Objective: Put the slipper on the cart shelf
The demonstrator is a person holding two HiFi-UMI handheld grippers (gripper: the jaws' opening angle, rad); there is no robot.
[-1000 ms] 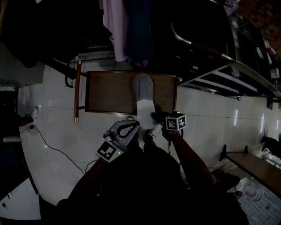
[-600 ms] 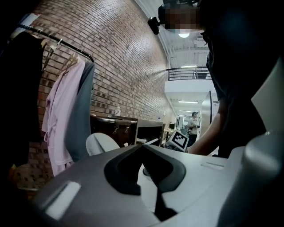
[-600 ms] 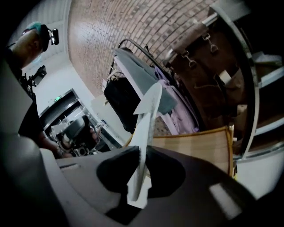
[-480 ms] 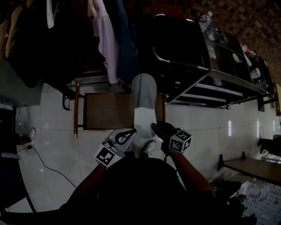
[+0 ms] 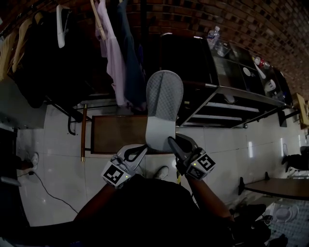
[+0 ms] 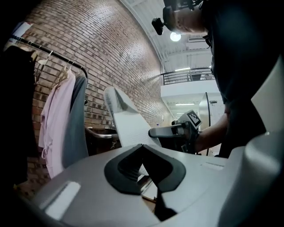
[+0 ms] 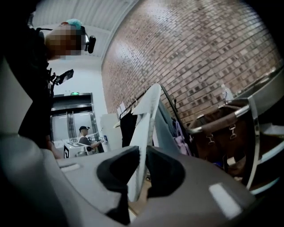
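grey slipper [image 5: 163,108] pinched in right claw [image 5: 172,141], left claw [image 5: 143,147] closed, empty, just beside

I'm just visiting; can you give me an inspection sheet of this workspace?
Surface: white tiled floor; wooden bench on it.
Job's things: slipper held up in the air; cart with shelves at right.
Clutter: hanging clothes.
Grippers: right gripper jaws clamped on slipper's heel; left gripper jaws together by heel edge, grip unclear.
Cables: cable on floor, left.
Surroundings: brick wall.
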